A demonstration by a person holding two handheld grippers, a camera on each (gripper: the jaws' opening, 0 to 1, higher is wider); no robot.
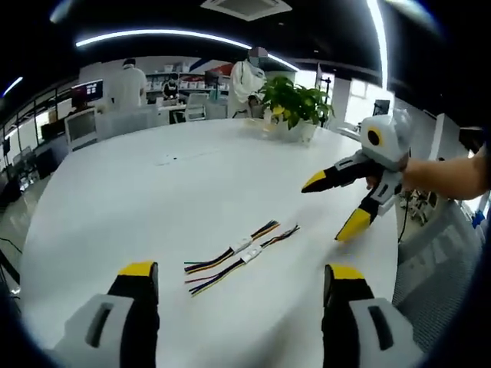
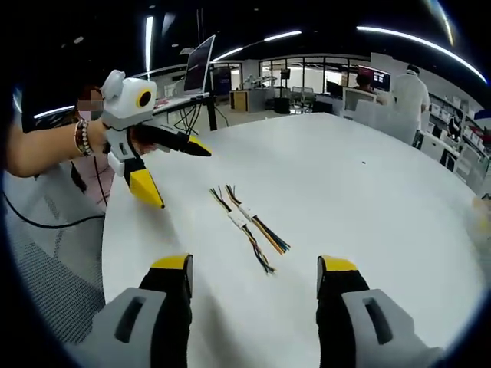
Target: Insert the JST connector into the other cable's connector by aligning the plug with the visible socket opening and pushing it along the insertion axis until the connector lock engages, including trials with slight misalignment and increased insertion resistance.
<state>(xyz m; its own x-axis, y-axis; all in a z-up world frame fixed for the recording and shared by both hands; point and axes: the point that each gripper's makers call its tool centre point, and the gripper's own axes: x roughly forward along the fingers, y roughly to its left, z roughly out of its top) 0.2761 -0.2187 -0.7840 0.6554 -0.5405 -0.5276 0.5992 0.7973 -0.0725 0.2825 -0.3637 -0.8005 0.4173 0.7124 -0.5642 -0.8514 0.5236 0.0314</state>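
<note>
left gripper view: we hold both the left gripper (image 1: 239,282) and the right gripper (image 2: 254,276) wide open above two cables (image 1: 239,256) lying side by side on the white table (image 1: 138,192).

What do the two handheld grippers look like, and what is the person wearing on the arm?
Each gripper has a light grey body and black fingers with yellow tips. The left gripper carries a rounded grey head with a yellow-ringed lens; the right gripper looks the same. A beaded bracelet sits on the wrist, and a black cable hangs below that arm.
</note>
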